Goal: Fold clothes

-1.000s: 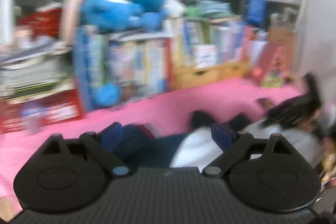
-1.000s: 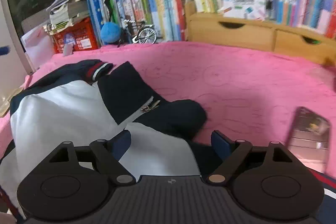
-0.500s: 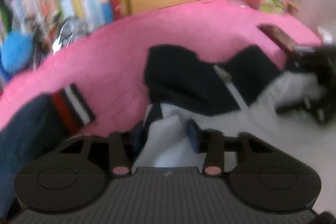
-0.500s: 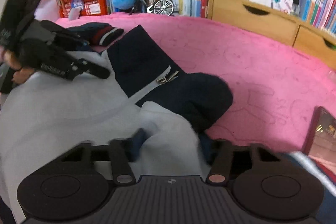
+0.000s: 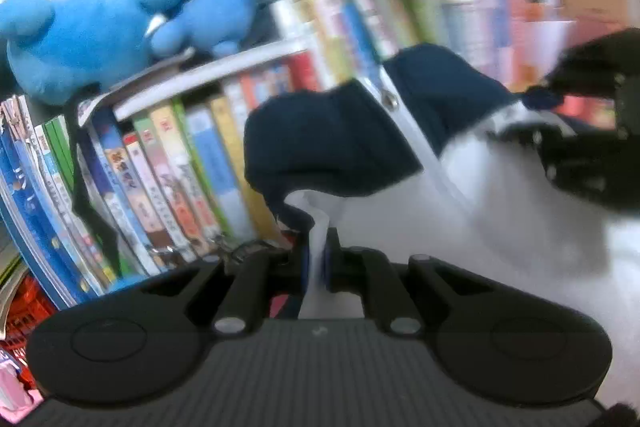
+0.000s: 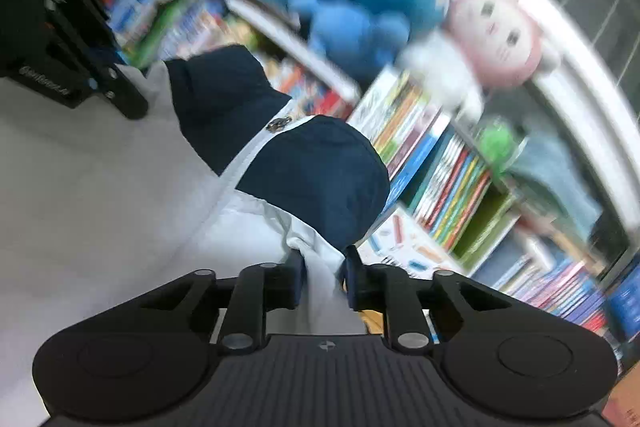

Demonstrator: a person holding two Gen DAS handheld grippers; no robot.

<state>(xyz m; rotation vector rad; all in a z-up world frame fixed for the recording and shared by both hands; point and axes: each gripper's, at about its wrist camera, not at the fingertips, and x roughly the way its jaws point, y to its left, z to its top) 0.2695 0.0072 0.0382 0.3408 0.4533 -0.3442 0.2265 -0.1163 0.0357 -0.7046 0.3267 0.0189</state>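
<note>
Behind everything is a wall of books, packed tight on shelves. Big blue plush toys sit on top of the books, and in the right wrist view a pink plush toy sits next to the blue ones. Both views are a bit blurry.

A jacket hangs in the air in front of the books, held up between the two tools. It is dark blue at the top and white lower down, with a white zipper running down the middle.

The left tool is squeezed tight on a thin white edge of the jacket. The cloth is pinched flat between its blue pads.

The right tool has a thicker bunch of white cloth between its two fingers. Its jaws are closing, and the fingers press on the cloth from both sides.

Each tool shows up in the other one's view too. In the left wrist view the right tool is a black shape at the far right, on the jacket's far corner. In the right wrist view the left tool is a black shape at the upper left, at the jacket's other corner.
</note>
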